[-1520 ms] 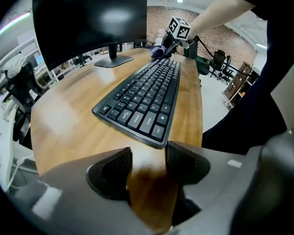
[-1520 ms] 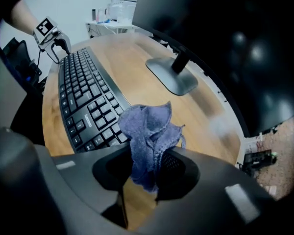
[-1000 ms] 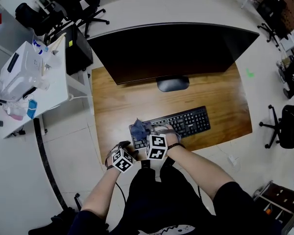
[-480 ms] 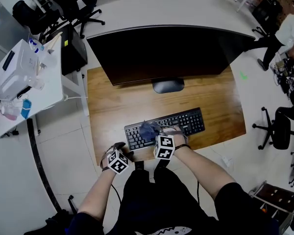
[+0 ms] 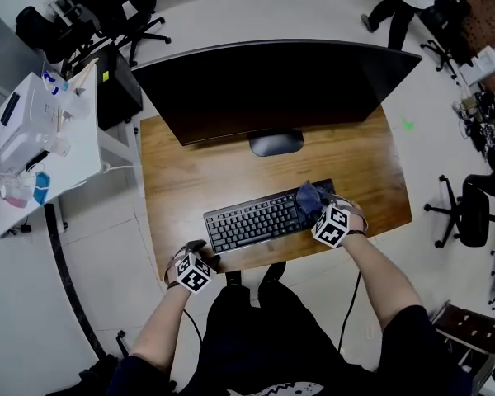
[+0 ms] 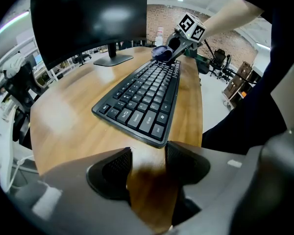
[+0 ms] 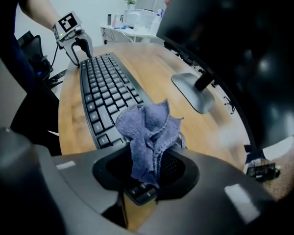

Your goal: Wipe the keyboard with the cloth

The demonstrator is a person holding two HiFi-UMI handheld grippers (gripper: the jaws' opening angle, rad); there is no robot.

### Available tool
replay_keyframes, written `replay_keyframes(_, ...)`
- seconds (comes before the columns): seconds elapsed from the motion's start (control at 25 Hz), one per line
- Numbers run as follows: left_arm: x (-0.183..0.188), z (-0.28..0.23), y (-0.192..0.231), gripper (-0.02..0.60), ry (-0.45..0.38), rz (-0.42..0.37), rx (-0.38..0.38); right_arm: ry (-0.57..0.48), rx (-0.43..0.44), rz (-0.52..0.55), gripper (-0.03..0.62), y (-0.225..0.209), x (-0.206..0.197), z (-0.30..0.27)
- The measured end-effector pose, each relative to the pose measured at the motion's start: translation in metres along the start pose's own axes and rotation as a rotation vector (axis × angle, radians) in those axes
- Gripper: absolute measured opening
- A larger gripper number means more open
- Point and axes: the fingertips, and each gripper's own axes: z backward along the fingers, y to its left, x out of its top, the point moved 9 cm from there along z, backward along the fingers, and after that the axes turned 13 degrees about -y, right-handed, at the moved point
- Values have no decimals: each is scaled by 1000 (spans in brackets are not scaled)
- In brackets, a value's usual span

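The desk (image 5: 190,172) carries the keyboard (image 5: 260,219), whose long axis runs left to right across the person's front, the right end a little farther away. The right gripper (image 5: 318,206) is at the keyboard's right end, its jaws clamped on the bunched blue cloth (image 7: 149,133), which sits over the last keys there. The whole key field therefore lies to the left of the cloth. The left gripper (image 6: 148,163) is off the keyboard's near left corner, with its jaws narrowly apart and empty.
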Motion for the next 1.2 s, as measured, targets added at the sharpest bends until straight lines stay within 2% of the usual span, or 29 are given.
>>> replay_keyframes(0.24, 0, -1, -1, 227, 4, -1, -3, 116, -112, -135, 130, -35, -39, 16)
replay_keyframes(0.32, 1, -2, -1, 227, -1, -3, -4, 88, -132, -156, 130, -34, -28, 20)
replay_keyframes(0.44, 0, -1, 0, 227, -13, -4, -2, -68, -77, -133, 130, -4, 30, 13)
replay_keyframes(0.6, -3, 0, 0, 227, -23, -2, -2, -244, 119, -15, 130, 82, 135, -20)
replay_keyframes(0.72, -2, 0, 0, 227, -18, -12, -8, -297, 227, 95, 130, 139, 196, -43)
replay_keyframes(0.8, -1, 0, -1, 227, -15, -18, -14, -294, 265, 176, 130, 167, 217, -57)
replay_keyframes(0.88, -1, 1, 0, 227, -15, -18, -15, -285, 283, 245, 130, 184, 222, -68)
replay_keyframes(1.0, 0, 1, 0, 227, -17, -18, -14, -275, 271, 294, 130, 183, 209, -68)
replay_keyframes(1.2, -3, 2, 0, 227, -20, -18, -14, -215, 226, 265, 129, 147, 157, -48)
